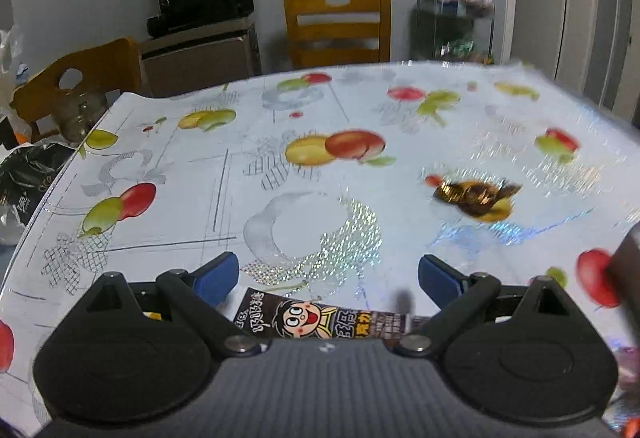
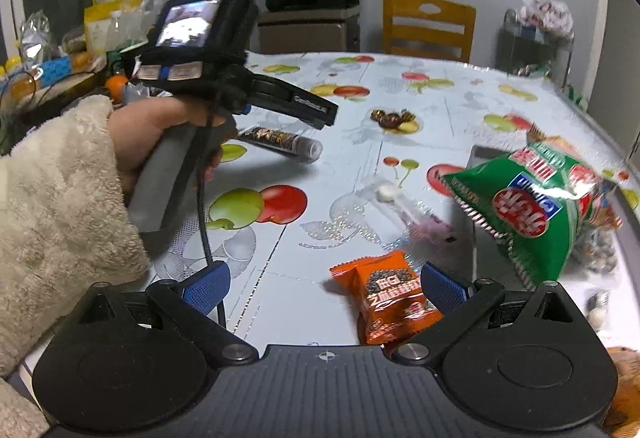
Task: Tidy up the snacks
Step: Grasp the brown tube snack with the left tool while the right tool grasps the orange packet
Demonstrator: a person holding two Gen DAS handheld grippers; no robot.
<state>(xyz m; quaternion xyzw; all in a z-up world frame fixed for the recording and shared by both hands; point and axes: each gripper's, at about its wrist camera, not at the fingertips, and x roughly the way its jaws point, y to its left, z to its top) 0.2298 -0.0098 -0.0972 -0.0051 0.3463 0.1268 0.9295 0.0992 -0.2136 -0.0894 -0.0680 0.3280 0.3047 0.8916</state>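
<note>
In the left wrist view my left gripper (image 1: pixel 328 278) is open just above the table, and a dark stick packet with a cartoon face (image 1: pixel 320 320) lies under it between the fingers. A gold-brown wrapped candy (image 1: pixel 476 193) lies ahead to the right. My right gripper (image 2: pixel 325 288) is open and holds nothing; an orange snack packet (image 2: pixel 390 298) lies beside its right finger. In the right wrist view a hand holds the left gripper (image 2: pixel 322 115) over the stick packet (image 2: pixel 280 141). A green snack bag (image 2: pixel 532 205), blurred, sits at a grey box (image 2: pixel 466 234).
A clear-wrapped white sweet (image 2: pixel 388 193) lies mid-table, and the gold candy (image 2: pixel 392 117) lies farther back. The fruit-print tablecloth (image 1: pixel 224 165) covers the table. Wooden chairs (image 1: pixel 336 25) stand at the far edge. Bags and clutter (image 2: pixel 100 21) crowd the left side.
</note>
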